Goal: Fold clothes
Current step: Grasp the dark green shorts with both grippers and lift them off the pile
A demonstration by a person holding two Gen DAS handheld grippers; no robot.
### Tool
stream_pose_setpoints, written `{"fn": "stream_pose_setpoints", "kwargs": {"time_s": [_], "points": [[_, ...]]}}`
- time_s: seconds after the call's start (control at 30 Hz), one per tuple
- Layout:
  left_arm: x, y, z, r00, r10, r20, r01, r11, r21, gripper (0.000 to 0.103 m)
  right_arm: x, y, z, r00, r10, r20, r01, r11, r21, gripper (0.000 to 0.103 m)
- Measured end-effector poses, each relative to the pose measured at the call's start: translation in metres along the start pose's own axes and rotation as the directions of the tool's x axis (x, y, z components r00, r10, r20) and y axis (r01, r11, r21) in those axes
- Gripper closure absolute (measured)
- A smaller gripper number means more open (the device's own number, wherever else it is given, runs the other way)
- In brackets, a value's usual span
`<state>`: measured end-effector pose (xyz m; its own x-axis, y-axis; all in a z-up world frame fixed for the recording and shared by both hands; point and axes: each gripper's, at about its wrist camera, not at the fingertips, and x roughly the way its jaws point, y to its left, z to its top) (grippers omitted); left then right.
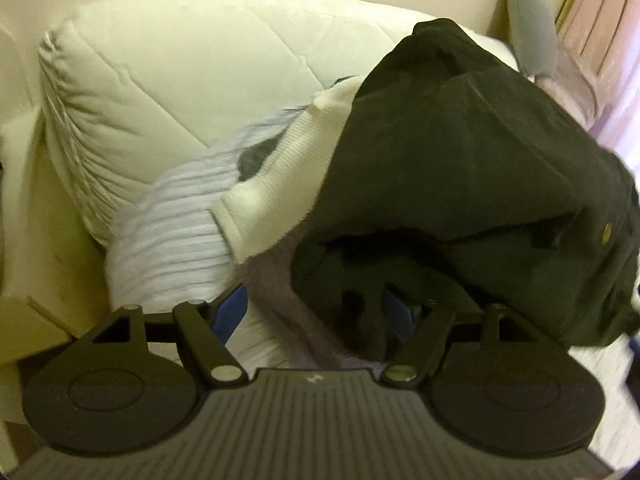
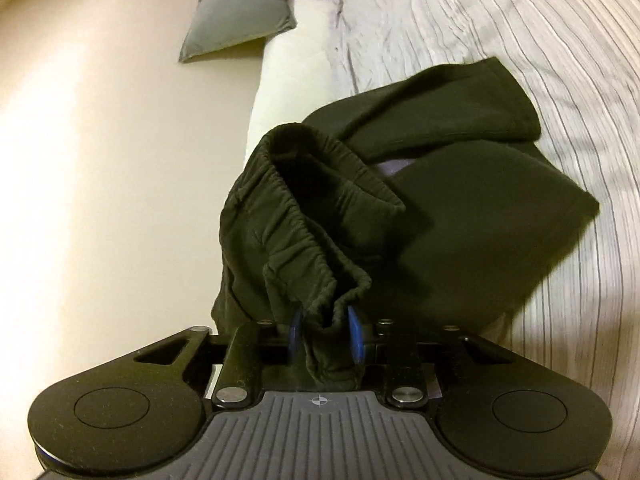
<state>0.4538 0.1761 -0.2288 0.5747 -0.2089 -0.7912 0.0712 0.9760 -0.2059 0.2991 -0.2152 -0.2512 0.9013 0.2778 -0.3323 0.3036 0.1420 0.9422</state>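
Dark green pants (image 2: 460, 216) hang from my right gripper (image 2: 325, 334), which is shut on their elastic waistband (image 2: 304, 216); the legs trail over the striped bed cover (image 2: 520, 40). In the left wrist view the same pants (image 1: 460, 168) hang at the right, a brass button (image 1: 608, 233) showing. My left gripper (image 1: 316, 312) is open; its blue left pad (image 1: 230, 312) is bare and a fold of the dark fabric lies over the right pad, between the jaws but not clamped.
A cream ribbed garment (image 1: 288, 168) and a pale blue striped one (image 1: 180, 220) lie under the pants. A white quilted pillow (image 1: 168, 72) is behind them. A grey pillow (image 2: 240, 12) leans on the cream wall (image 2: 100, 160).
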Motion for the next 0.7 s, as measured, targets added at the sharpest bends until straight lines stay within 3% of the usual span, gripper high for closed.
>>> {"fn": "stream_pose_setpoints", "kwargs": {"time_s": [0.03,0.1,0.13,0.17,0.27,0.33,0.57,0.7], "points": [[0.005,0.0,0.0,1.0,-0.014,-0.007,0.013,1.0,-0.023,0.033,0.005,-0.005,0.0,1.0,-0.008,-0.007,0.009,1.0,0.014,0.049],[0.011,-0.001,-0.001,0.999,-0.042,-0.006,0.041,0.998,-0.054,0.039,0.021,-0.015,0.0,0.998,-0.059,-0.018,0.06,0.998,0.029,0.049],[0.013,-0.002,-0.002,0.998,-0.055,-0.007,0.054,0.997,-0.061,0.045,0.029,-0.021,0.0,0.997,-0.065,-0.032,0.066,0.997,0.05,0.05],[0.016,-0.003,-0.002,0.998,-0.066,-0.008,0.065,0.996,-0.067,0.061,0.035,-0.026,0.0,0.998,-0.047,-0.046,0.05,0.995,0.084,0.051],[0.011,-0.002,-0.001,0.999,-0.042,0.011,0.042,0.996,-0.075,0.085,0.037,-0.016,0.001,0.998,-0.054,-0.038,0.056,0.996,0.064,0.079],[0.001,0.006,0.001,0.998,-0.064,0.03,0.066,0.993,-0.098,0.086,0.028,-0.005,0.003,0.998,-0.05,-0.036,0.05,0.999,0.019,0.087],[-0.053,-0.005,0.015,0.982,-0.094,0.162,0.1,0.995,-0.03,0.091,-0.023,0.074,0.008,0.994,0.106,0.037,-0.094,0.966,-0.24,0.091],[-0.103,-0.043,0.027,0.942,-0.193,0.275,0.174,0.98,0.094,0.092,-0.068,0.127,0.013,0.954,0.276,0.117,-0.222,0.912,-0.344,0.091]]}}
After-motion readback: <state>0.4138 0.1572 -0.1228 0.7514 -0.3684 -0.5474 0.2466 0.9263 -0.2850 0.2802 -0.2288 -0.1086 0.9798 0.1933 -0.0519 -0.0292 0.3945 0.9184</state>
